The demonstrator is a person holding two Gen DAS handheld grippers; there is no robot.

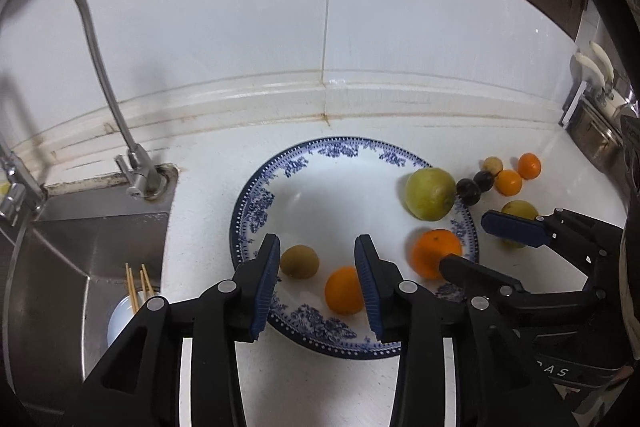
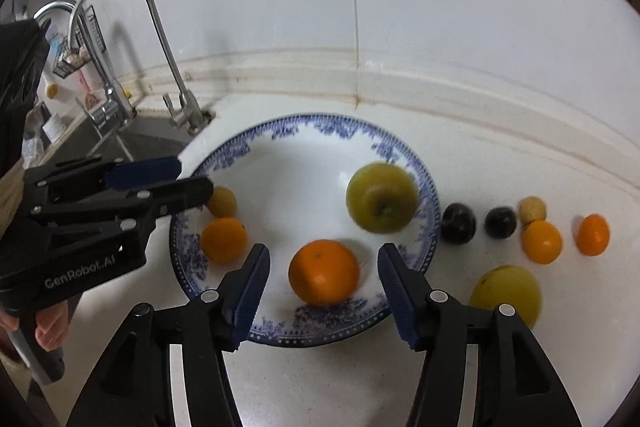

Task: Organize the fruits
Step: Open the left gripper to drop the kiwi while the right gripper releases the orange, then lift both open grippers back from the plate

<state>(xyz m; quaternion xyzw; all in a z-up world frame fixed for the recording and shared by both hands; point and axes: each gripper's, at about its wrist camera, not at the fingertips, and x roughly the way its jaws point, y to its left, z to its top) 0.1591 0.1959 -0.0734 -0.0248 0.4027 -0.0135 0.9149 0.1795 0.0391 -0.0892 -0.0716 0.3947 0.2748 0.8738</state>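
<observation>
On the white counter beside the sink (image 1: 60, 267) sits the blue-patterned plate (image 2: 224, 159), and I see four fruits inside it. From my right wrist view, a large orange (image 2: 324, 271) lies at the plate's 6 o'clock, a green apple (image 2: 382, 197) at 2 o'clock with its stem dimple facing the camera, slightly blurred, and a small orange (image 2: 223, 239) with a brownish round fruit (image 2: 222, 201) behind it near 9 o'clock. None of these has a clear long axis.

My right gripper (image 2: 324, 291) is spread wide on either side of the large orange, pads apart from it, holding nothing. My left gripper (image 1: 317, 283) is also wide open and empty; in its own view the small orange (image 1: 343, 290) is partly hidden behind its right finger.

Off the plate, toward 3 o'clock in the right view, lie two dark plums (image 2: 458, 223), a small tan fruit (image 2: 532, 209), two more oranges (image 2: 542, 241) and a yellow-green fruit (image 2: 508, 289) whose lower edge is cut off by my right finger. A faucet (image 2: 176, 67) stands at 10 o'clock. I cannot make out the items at the picture's top edge.
</observation>
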